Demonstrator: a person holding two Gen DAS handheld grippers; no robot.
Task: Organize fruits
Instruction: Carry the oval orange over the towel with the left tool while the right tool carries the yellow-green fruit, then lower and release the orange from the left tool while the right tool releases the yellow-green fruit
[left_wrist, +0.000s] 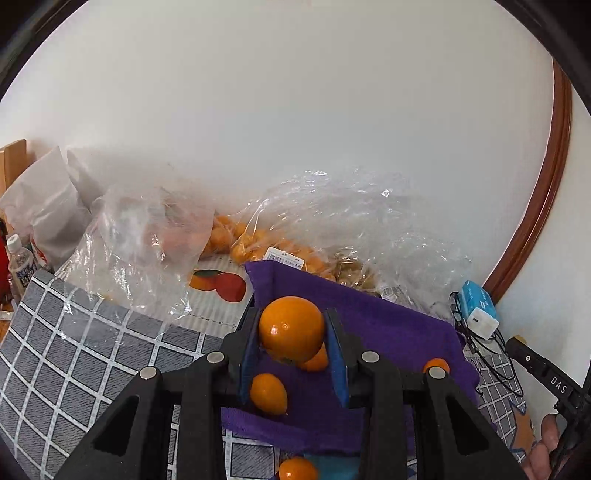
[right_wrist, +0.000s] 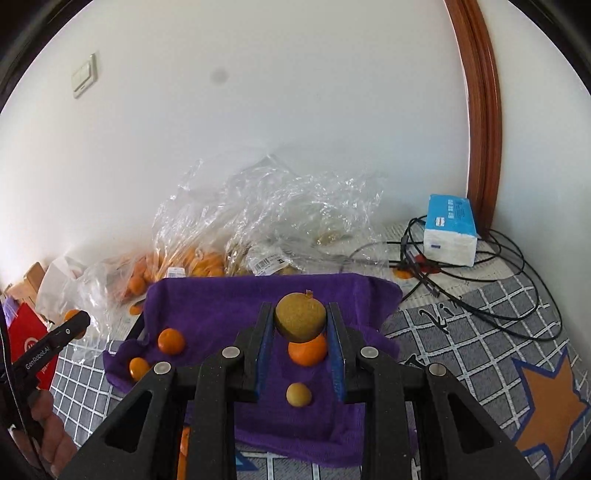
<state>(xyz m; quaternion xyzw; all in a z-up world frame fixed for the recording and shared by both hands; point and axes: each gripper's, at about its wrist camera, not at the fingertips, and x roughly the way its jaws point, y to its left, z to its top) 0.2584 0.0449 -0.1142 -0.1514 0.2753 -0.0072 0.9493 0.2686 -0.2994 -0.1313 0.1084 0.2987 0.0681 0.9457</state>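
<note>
My left gripper (left_wrist: 291, 328) is shut on an orange kumquat (left_wrist: 291, 328) and holds it above the purple cloth (left_wrist: 399, 325). Other kumquats (left_wrist: 268, 393) lie on the cloth below. My right gripper (right_wrist: 300, 323) is shut on a brown-green round fruit (right_wrist: 300, 320) over the same purple cloth (right_wrist: 229, 302). On the cloth in the right wrist view lie an orange fruit (right_wrist: 307, 350), a small brown fruit (right_wrist: 298, 394) and two kumquats (right_wrist: 171, 340) at the left.
Clear plastic bags with more kumquats (left_wrist: 255, 247) and brown fruit (right_wrist: 258, 236) lie behind the cloth by the white wall. A blue tissue pack (right_wrist: 448, 230) and black cables (right_wrist: 491, 280) are at right. A bottle (left_wrist: 20, 264) and white bags (left_wrist: 51, 210) stand at left.
</note>
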